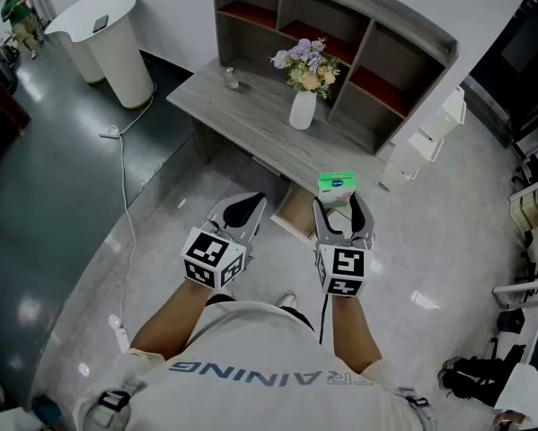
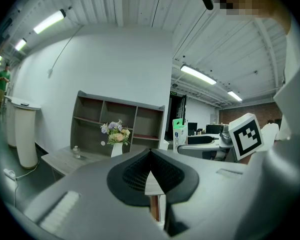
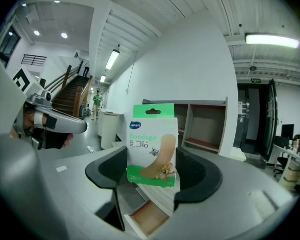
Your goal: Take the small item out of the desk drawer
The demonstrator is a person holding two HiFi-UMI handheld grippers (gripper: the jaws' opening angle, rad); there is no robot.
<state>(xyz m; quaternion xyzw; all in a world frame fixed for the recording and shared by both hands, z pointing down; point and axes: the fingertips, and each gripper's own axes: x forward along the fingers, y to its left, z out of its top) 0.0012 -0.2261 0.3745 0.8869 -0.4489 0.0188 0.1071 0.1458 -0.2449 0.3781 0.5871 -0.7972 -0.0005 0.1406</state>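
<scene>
A: How are the arms set?
B: Both forearms [image 1: 174,317] reach forward, side by side, with the grippers roughly level.
A: The left gripper [image 1: 249,203]?
B: Jaws together at the tips, nothing between them.
A: And the right gripper [image 1: 340,206]?
B: Jaws wide, pads pressing on an upright bandage box [image 1: 337,185]

The room is bright and evenly lit by long ceiling tube lamps [image 2: 197,75] high above the counter [image 1: 251,119]. The glossy floor [image 1: 448,241] beside the counter carries small white glare patches, and a soft shadow lies under the counter. Both gripper views are fisheye: black corners, and lines bend near the edges. The bandage box [image 3: 152,144] is sharp; the fingers [image 3: 200,176] beside it look a little soft.
</scene>
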